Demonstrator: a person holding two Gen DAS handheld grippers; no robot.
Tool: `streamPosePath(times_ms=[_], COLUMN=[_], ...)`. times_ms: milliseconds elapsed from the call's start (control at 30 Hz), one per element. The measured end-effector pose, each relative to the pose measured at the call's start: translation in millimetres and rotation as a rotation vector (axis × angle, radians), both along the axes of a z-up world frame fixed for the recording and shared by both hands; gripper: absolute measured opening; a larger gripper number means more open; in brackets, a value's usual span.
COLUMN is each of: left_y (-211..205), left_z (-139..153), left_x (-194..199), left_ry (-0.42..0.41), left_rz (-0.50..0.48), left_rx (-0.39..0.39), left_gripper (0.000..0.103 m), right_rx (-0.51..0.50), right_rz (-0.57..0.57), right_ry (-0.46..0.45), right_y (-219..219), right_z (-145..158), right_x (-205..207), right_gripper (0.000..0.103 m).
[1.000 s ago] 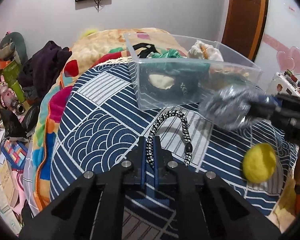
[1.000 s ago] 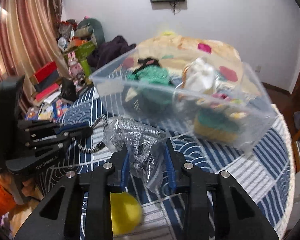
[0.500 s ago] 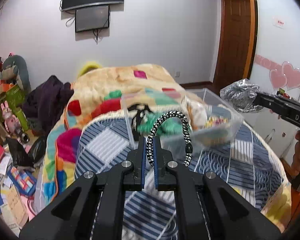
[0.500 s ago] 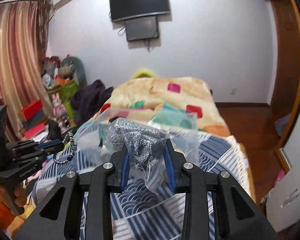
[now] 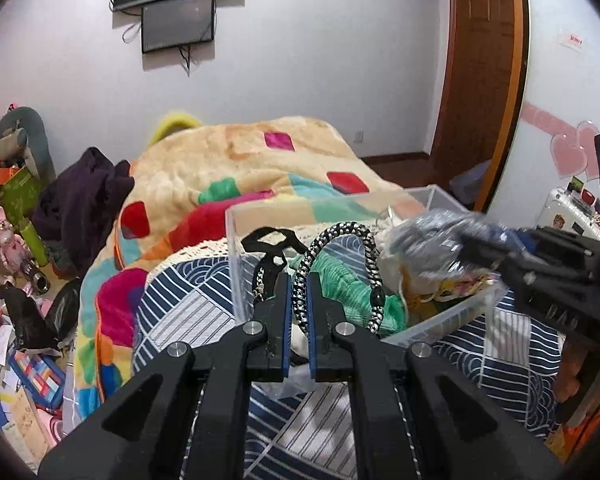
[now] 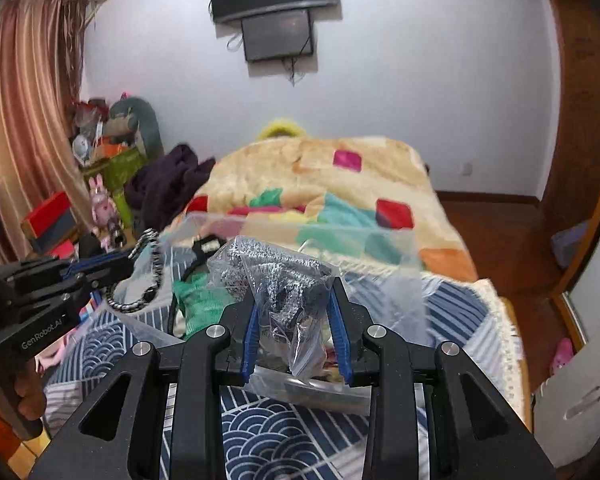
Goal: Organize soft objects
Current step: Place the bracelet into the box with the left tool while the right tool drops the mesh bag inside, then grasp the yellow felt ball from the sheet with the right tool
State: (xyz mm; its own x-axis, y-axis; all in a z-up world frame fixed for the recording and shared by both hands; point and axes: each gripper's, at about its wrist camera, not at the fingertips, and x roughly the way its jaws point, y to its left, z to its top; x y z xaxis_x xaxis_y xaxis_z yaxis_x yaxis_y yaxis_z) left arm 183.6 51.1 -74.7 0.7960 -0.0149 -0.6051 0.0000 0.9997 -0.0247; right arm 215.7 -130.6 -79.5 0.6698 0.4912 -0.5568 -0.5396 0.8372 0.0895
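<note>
My left gripper [image 5: 299, 280] is shut on a black-and-white braided cord loop [image 5: 354, 236] and holds it over the near left part of the clear plastic bin [image 5: 454, 322]. My right gripper [image 6: 296, 292] is shut on a clear plastic bag of silvery grey fabric [image 6: 278, 276] and holds it above the bin [image 6: 404, 240]. The bag also shows in the left wrist view [image 5: 432, 240], over the bin's right side. The bin holds a green knit item [image 5: 340, 280], a black strap [image 5: 268, 240] and white fabric.
The bin rests on a blue-and-white patterned cover [image 5: 188, 312] on a bed with a colourful patchwork blanket [image 5: 240, 160]. A dark garment [image 5: 80, 200] lies at the bed's left. Toys and boxes clutter the floor [image 5: 16, 280] at left. A wooden door [image 5: 484, 80] stands at right.
Both grippers have come down from a raised position toward the bin. The bag and the cord now hang right over the bin's contents.
</note>
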Motion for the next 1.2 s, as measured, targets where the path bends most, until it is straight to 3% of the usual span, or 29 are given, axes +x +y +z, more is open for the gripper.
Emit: streamPosePath(times_ms=[167,233,300,400,600,700,867,967,1200], left_y=[1,2,1,1,-4,-6,-9,-9,-16], left_z=[-13,-18,-20,-21,-18,-15,-8,-5,-13], left_x=[13,16,17,16,8,2,-22,-44,-88], left_ry=[0.031,0.048,0.055,0.057,0.067,0.071,0.044,0.025,0.023], left_rz=[0.01,0.017,0.017,0.008,-0.02,-0.027,-0.032,-0.041,-0.06], left_rx=[0.01,0.017,0.014,0.008,0.002,0.012,0.043,0.052,0.065], left_gripper=[0.006,0.006,0.006,0.006,0.006,0.009,0.015,0.031,0.034], right_rx=[-0.065,-0.074,-0.064,-0.038,-0.016,-0.007,-0.02,-0.024,-0.049], right_rz=[0.02,0.023,0.028,0.009,0.013,0.026,0.059,0.083,0.159], right_ry=[0.031,0.035,0.04,0.021,-0.039,-0.07,-0.102,-0.079,0.046], right_y=[15,12,7,-3,-20,-23,-23,-22,-11], right_z=[-20,-22,-21,-14,6,16,20,10,-30], right_x=[-1,-4,-5,-8,-31,-45,-70,-81,-96], right_gripper=[0.031,0.036,0.053,0.067,0.069,0.075,0.076,0.076,0.076])
